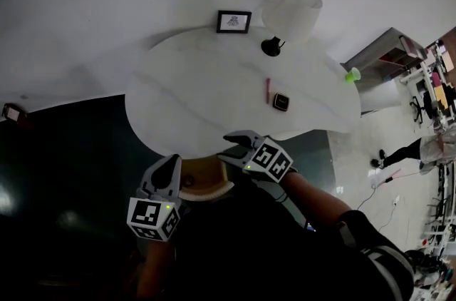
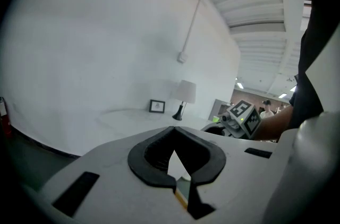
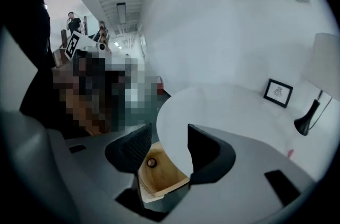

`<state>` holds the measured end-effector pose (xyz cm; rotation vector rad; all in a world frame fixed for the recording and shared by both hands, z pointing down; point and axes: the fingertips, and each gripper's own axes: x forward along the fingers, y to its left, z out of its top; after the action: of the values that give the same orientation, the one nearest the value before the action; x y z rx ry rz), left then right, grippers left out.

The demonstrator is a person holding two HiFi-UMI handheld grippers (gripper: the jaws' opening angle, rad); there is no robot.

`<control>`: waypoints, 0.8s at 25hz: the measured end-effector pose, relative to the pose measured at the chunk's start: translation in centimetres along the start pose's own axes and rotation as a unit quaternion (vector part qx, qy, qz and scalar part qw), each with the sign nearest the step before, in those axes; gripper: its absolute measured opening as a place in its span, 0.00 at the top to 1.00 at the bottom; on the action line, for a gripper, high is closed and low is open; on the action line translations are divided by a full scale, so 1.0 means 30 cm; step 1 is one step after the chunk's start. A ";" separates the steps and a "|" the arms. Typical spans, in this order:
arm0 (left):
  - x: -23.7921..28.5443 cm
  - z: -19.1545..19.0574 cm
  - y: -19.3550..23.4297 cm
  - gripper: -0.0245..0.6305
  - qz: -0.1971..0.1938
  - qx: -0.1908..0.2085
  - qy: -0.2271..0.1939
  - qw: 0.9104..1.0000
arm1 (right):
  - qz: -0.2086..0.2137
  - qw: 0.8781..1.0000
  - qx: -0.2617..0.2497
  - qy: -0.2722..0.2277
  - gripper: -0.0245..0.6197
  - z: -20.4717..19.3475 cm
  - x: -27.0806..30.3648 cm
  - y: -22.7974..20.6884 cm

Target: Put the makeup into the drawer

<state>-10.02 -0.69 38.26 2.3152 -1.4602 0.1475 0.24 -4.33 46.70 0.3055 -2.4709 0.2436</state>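
Makeup, pink stick [image 1: 268, 90] and dark compact [image 1: 281, 102], lies just beside each other on white table [image 1: 185, 93], far and right of drawer, not yet picked. Drawer [image 1: 206, 175] open under near table edge, bare wood save small dark round spot [image 3: 152, 163], unclear what. Right gripper [image 1: 234, 148] above drawer, jaws apart, empty; left gripper [image 1: 169, 164] jaws together, holding nothing. Step, judged: reach for makeup; next move calls for right jaws straddling compact or stick
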 end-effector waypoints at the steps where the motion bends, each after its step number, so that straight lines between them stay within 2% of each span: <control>1: 0.029 0.013 -0.022 0.95 -0.002 0.001 -0.001 1.000 | 0.000 1.000 0.005 -0.013 0.63 0.004 -0.038 -0.024; 5: 0.147 0.063 -0.113 0.95 -0.013 0.008 -0.002 1.000 | 0.000 0.996 0.026 -0.079 0.65 0.026 -0.194 -0.134; 8: 0.234 0.084 -0.166 0.95 -0.014 0.016 0.004 1.000 | -0.018 0.992 0.053 -0.115 0.71 0.016 -0.293 -0.247; 13: 0.359 0.111 -0.258 0.95 -0.013 0.015 0.017 1.000 | -0.041 0.988 0.073 -0.132 0.85 -0.047 -0.418 -0.415; 20: 0.491 0.119 -0.401 0.95 -0.013 0.025 0.035 0.999 | -0.057 0.981 0.080 -0.167 0.92 -0.132 -0.556 -0.607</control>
<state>6.81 -9.96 36.03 2.3428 -1.4060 0.2575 20.43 -18.11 41.45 0.5978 -2.7564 0.3700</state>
